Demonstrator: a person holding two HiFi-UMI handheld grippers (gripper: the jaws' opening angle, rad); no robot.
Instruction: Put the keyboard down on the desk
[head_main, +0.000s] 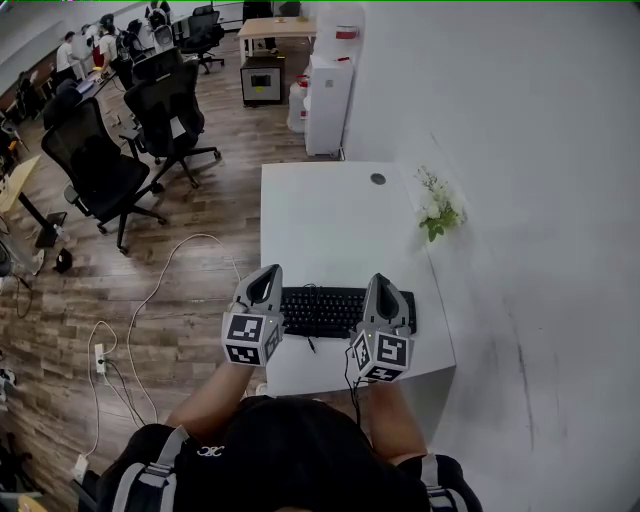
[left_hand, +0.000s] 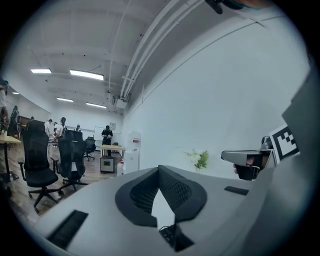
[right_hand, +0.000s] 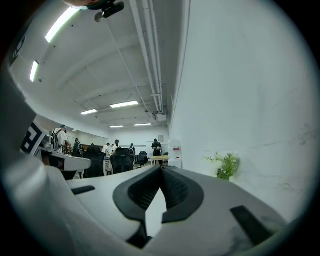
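Observation:
The black keyboard (head_main: 330, 311) lies flat on the white desk (head_main: 325, 215), near its front edge. Both grippers hang above it, pointing level toward the far wall. My left gripper (head_main: 269, 271) is over the keyboard's left end, and its jaws meet with nothing between them (left_hand: 159, 170). My right gripper (head_main: 382, 280) is over the right end, also shut and empty (right_hand: 161, 170). A sliver of the keyboard (left_hand: 170, 235) shows beneath the left jaws. Neither gripper touches the keyboard.
A small plant (head_main: 438, 209) sits at the desk's right edge against the white wall. Black office chairs (head_main: 100, 170) stand to the left on the wood floor, where white cables (head_main: 150, 300) trail. A white cabinet (head_main: 328, 100) stands beyond the desk. People stand far off.

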